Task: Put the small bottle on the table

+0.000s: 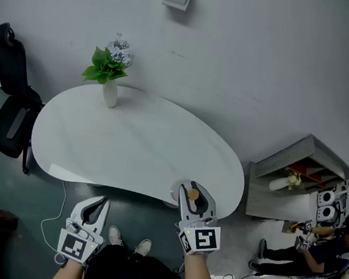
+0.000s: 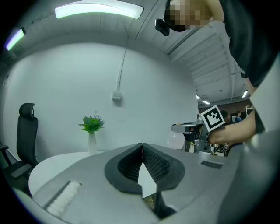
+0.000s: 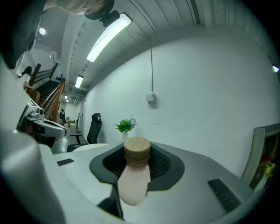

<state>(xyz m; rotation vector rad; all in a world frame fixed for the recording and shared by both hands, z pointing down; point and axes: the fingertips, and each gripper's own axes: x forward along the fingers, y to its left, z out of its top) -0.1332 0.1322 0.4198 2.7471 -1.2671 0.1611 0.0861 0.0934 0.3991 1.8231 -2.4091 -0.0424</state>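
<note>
Right gripper view: pale, wooden-capped bottle (image 3: 134, 177).

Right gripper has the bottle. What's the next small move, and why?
Probably ease the right gripper forward over the table before lowering: the small bottle is clamped upright, but hangs just at the near edge, where a release might tip it off.

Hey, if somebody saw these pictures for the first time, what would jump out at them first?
First, the small bottle with its tan cap, clamped in the right hand-held gripper at the near edge of the white curved table. Next come the vase of green leaves on the table's far edge and the black chair at its left. The left hand-held gripper is shut and empty.
</note>
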